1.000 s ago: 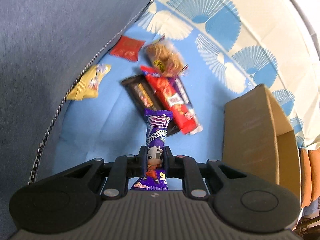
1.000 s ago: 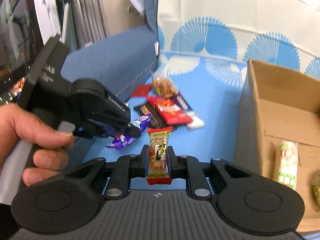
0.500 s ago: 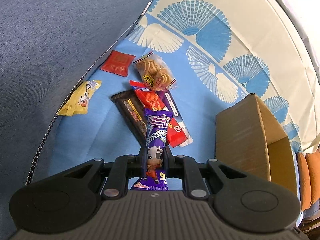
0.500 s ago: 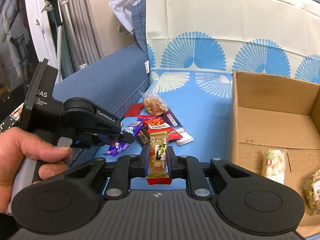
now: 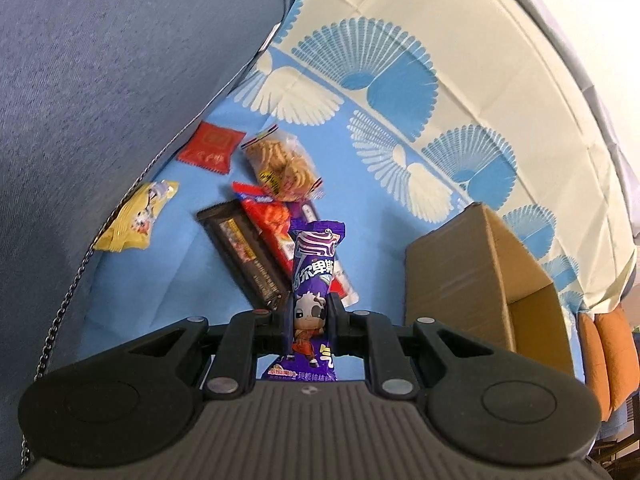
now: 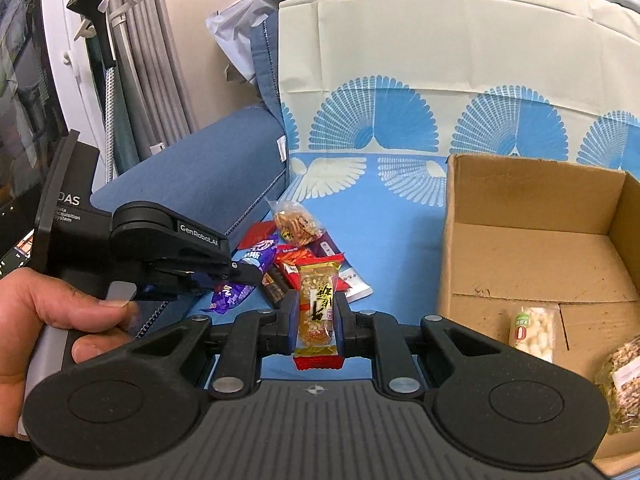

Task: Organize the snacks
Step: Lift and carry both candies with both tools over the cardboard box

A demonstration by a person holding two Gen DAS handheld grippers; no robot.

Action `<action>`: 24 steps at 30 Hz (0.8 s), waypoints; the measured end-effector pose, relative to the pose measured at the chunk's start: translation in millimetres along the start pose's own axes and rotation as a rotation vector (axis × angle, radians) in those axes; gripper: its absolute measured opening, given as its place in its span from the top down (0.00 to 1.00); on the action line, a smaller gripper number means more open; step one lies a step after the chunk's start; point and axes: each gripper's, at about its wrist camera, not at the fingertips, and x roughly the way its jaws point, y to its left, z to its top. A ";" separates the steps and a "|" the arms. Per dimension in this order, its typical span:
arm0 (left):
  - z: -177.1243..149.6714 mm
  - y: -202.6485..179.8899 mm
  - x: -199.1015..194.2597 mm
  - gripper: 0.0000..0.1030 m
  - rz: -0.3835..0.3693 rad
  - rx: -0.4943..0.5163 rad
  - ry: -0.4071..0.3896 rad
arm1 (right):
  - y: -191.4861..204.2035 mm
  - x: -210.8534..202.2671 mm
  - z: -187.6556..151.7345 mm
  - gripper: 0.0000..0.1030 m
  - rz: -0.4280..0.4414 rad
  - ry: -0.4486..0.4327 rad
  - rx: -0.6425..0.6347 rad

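My left gripper [image 5: 309, 307] is shut on a purple snack bar [image 5: 314, 268] with a cartoon cow, held upright above the blue sheet. My right gripper [image 6: 317, 308] is shut on a clear-wrapped golden snack bar [image 6: 318, 304] with red ends. In the right wrist view the left gripper [image 6: 244, 274] appears at the left, in a person's hand [image 6: 60, 320], with the purple bar [image 6: 248, 276] in it. An open cardboard box [image 6: 536, 248] stands to the right, with two snack packs [image 6: 534, 330] inside. A pile of loose snacks [image 5: 276, 216] lies on the sheet.
Around the pile lie a red packet [image 5: 212, 146], a yellow packet [image 5: 136, 216], a bag of crisps [image 5: 284, 164] and a dark bar [image 5: 244, 252]. A blue sofa arm [image 5: 100, 80] rises on the left. The fan-patterned backrest [image 6: 440, 92] stands behind.
Both views have tilted upward, so the loose snacks and the box sit lower in frame and more backrest shows. Both grips are unchanged.
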 end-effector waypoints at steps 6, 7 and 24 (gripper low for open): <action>2.4 -5.1 -7.9 0.83 -0.043 0.004 -0.050 | -2.2 -3.4 2.4 0.82 -0.020 -0.027 0.005; 2.7 -6.5 -9.2 0.83 -0.050 0.009 -0.059 | -3.1 -4.1 2.7 0.82 -0.024 -0.033 0.006; 0.0 -47.3 -31.9 0.83 -0.219 0.116 -0.211 | -31.0 -13.1 9.2 0.83 -0.111 -0.103 0.076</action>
